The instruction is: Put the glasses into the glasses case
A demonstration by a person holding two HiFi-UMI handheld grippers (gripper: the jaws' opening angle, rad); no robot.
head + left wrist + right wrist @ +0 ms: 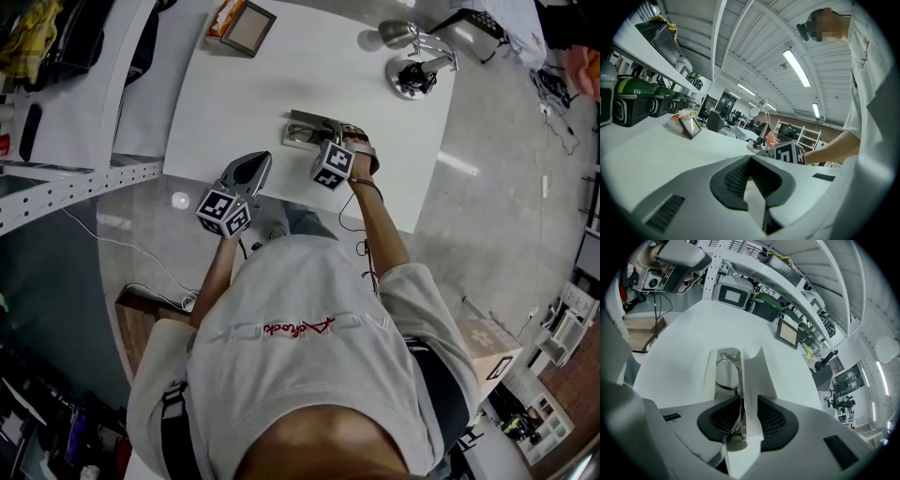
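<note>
On the white table an open white glasses case lies near the front edge, with thin-framed glasses in it. My right gripper points steeply down at the case's right end. In the right gripper view its jaws stand open. One upright case wall and a temple of the glasses run between the pads, and I see no pad pressing on either. My left gripper hangs at the table's front edge, left of the case; its jaws are shut with nothing between them.
A framed tablet and an orange box sit at the table's far left corner. A desk lamp stands at the far right. White shelving flanks the left side, and a cardboard box stands on the floor at the right.
</note>
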